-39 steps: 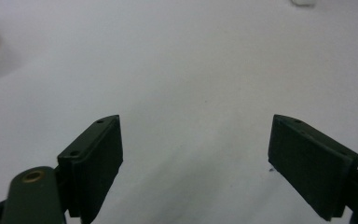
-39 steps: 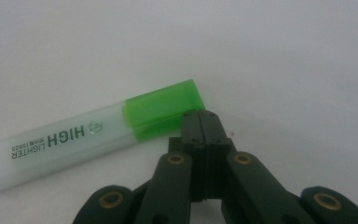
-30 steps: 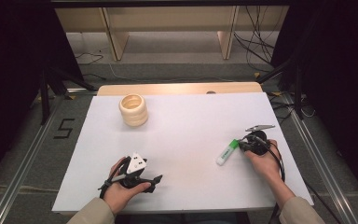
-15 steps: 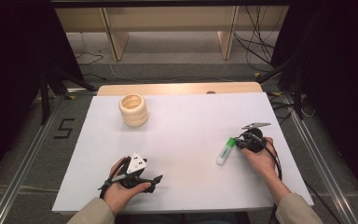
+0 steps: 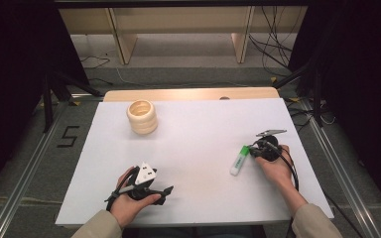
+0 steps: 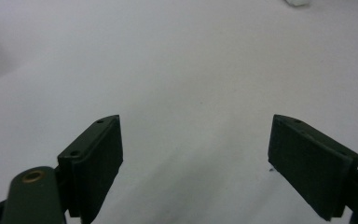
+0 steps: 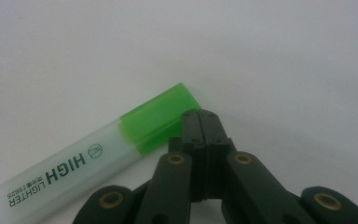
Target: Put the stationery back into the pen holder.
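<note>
A white highlighter with a green cap [image 5: 238, 162] lies on the white table top [image 5: 198, 129] at the right. My right gripper [image 5: 250, 151] is shut, its jaws pressed together with nothing between them. In the right gripper view the tips [image 7: 204, 120] touch the side of the highlighter's green cap [image 7: 158, 119], and the barrel [image 7: 60, 179] runs off to the lower left. My left gripper [image 5: 164, 191] rests near the front left edge, held in a hand. It is open, and bare table shows between the jaws [image 6: 196, 158].
A stack of pale wooden rings [image 5: 142, 116] stands at the back left of the table. The table's wooden far edge [image 5: 188, 94] lies beyond it. Cables and shelf legs stand on the floor behind.
My right gripper has crept a little to the left, up against the highlighter's cap, and the highlighter has shifted slightly left. The left gripper has not moved.
</note>
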`<action>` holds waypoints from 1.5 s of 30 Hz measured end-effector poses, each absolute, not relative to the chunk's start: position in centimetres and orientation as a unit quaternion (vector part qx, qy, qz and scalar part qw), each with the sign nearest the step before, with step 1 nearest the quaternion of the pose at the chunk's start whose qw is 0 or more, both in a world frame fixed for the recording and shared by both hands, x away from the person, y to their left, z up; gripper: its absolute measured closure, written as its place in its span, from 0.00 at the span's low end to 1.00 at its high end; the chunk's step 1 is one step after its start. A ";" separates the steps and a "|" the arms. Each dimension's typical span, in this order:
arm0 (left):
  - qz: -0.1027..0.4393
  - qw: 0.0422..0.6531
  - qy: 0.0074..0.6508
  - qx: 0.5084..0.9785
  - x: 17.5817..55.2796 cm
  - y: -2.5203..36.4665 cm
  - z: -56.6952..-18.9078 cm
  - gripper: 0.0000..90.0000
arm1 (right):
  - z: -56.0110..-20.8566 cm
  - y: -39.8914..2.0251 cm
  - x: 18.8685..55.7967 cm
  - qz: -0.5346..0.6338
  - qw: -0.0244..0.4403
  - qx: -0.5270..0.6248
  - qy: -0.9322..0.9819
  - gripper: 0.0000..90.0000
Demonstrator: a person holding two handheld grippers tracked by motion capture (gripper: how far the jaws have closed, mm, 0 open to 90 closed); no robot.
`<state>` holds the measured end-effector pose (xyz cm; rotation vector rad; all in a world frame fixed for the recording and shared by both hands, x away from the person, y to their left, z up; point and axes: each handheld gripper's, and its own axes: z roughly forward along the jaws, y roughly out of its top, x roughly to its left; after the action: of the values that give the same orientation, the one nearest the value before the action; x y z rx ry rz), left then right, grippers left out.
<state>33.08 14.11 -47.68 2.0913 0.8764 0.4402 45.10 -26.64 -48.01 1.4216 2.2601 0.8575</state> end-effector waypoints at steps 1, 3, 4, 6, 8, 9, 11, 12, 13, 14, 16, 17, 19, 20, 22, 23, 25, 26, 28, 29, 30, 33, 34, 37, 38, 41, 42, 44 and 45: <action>0.174 0.404 0.347 0.828 33.1 14.1 -47.7 0.20 | -48.0 -26.6 45.1 0.301 0.167 0.501 0.794 1.00; 0.174 0.404 0.347 0.828 33.1 14.1 -47.7 0.20 | -48.0 -26.6 45.1 0.301 0.167 0.501 0.794 1.00; 0.174 0.403 0.346 0.829 33.1 14.1 -47.7 0.20 | -48.0 -26.6 45.1 0.301 0.167 0.501 0.794 1.00; 0.174 0.403 0.345 0.830 33.1 14.1 -47.7 0.20 | -48.0 -26.6 45.1 0.301 0.167 0.502 0.793 1.00; 0.174 0.403 0.345 0.830 33.1 14.1 -47.7 0.20 | -48.0 -26.6 45.2 0.302 0.167 0.502 0.793 1.00; 0.175 0.403 0.345 0.829 33.1 14.1 -47.7 0.20 | -48.0 -26.6 45.2 0.303 0.167 0.503 0.792 1.00; 0.174 0.403 0.346 0.829 33.0 14.1 -47.7 0.20 | -48.0 -26.6 45.1 0.304 0.165 0.507 0.790 0.99; 0.174 0.404 0.346 0.829 33.0 14.1 -47.7 0.20 | -48.0 -26.7 45.1 0.304 0.166 0.508 0.788 0.98; 0.174 0.404 0.346 0.828 33.0 14.0 -47.7 0.20 | -47.9 -26.7 45.1 0.305 0.166 0.511 0.786 0.97; 0.174 0.405 0.347 0.828 33.0 14.0 -47.7 0.20 | -47.9 -26.7 45.0 0.307 0.166 0.516 0.782 0.96; 0.173 0.405 0.347 0.828 33.0 14.0 -47.7 0.20 | -47.7 -26.9 44.8 0.311 0.167 0.521 0.777 0.94; 0.173 0.406 0.348 0.827 33.0 14.0 -47.7 0.20 | -47.7 -26.9 44.8 0.312 0.167 0.524 0.775 0.92; 0.172 0.407 0.351 0.826 33.0 13.9 -47.7 0.20 | -47.6 -26.9 44.7 0.314 0.167 0.526 0.772 0.90; 0.171 0.410 0.357 0.822 33.0 13.8 -47.7 0.21 | -47.6 -26.9 44.6 0.314 0.166 0.529 0.771 0.88; 0.165 0.419 0.371 0.812 33.0 13.4 -47.6 0.22 | -47.5 -27.0 44.4 0.316 0.169 0.532 0.767 0.82; 0.160 0.426 0.377 0.807 33.0 13.0 -47.6 0.23 | -47.4 -27.0 44.3 0.316 0.169 0.536 0.764 0.79; 0.158 0.431 0.385 0.801 33.0 11.8 -47.6 0.24 | -47.3 -27.2 44.0 0.319 0.176 0.542 0.757 0.71; 0.156 0.432 0.385 0.801 33.0 11.1 -47.5 0.25 | -47.3 -27.3 43.8 0.320 0.179 0.546 0.753 0.67; 0.164 0.432 0.384 0.799 33.1 9.4 -47.5 0.27 | -47.2 -27.6 43.4 0.316 0.184 0.558 0.745 0.57; 0.165 0.430 0.383 0.801 33.3 8.6 -47.4 0.27 | -47.2 -27.6 43.4 0.316 0.184 0.558 0.745 0.52; 0.165 0.434 0.385 0.797 33.5 7.7 -47.4 0.28 | -47.2 -27.6 43.3 0.314 0.185 0.564 0.741 0.49; 0.168 0.431 0.385 0.799 34.3 4.8 -47.3 0.30 | -47.0 -27.9 42.9 0.317 0.189 0.575 0.730 0.42; 0.172 0.428 0.382 0.801 34.7 3.4 -47.4 0.32 | -46.9 -28.0 42.8 0.318 0.190 0.577 0.728 0.41; 0.180 0.425 0.367 0.808 35.6 0.2 -47.3 0.34 | -46.8 -28.2 42.5 0.323 0.187 0.579 0.725 0.39; 0.182 0.426 0.364 0.808 35.9 -0.6 -47.3 0.34 | -46.8 -28.2 42.3 0.326 0.187 0.578 0.724 0.38; 0.183 0.426 0.356 0.811 36.6 -3.4 -47.4 0.36 | -46.7 -28.3 42.0 0.329 0.188 0.578 0.723 0.38; 0.184 0.424 0.355 0.813 36.8 -4.3 -47.5 0.36 | -46.6 -28.4 42.0 0.331 0.188 0.577 0.722 0.38; 0.183 0.419 0.357 0.815 37.2 -5.9 -47.9 0.37 | -46.5 -28.5 41.8 0.333 0.190 0.577 0.721 0.38; 0.185 0.417 0.359 0.814 37.4 -6.3 -48.0 0.38 | -46.5 -28.5 41.8 0.335 0.190 0.578 0.719 0.38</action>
<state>37.39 -6.34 -48.03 2.0434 0.9005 0.4635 41.81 -28.54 -46.54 1.6233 2.0212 0.9424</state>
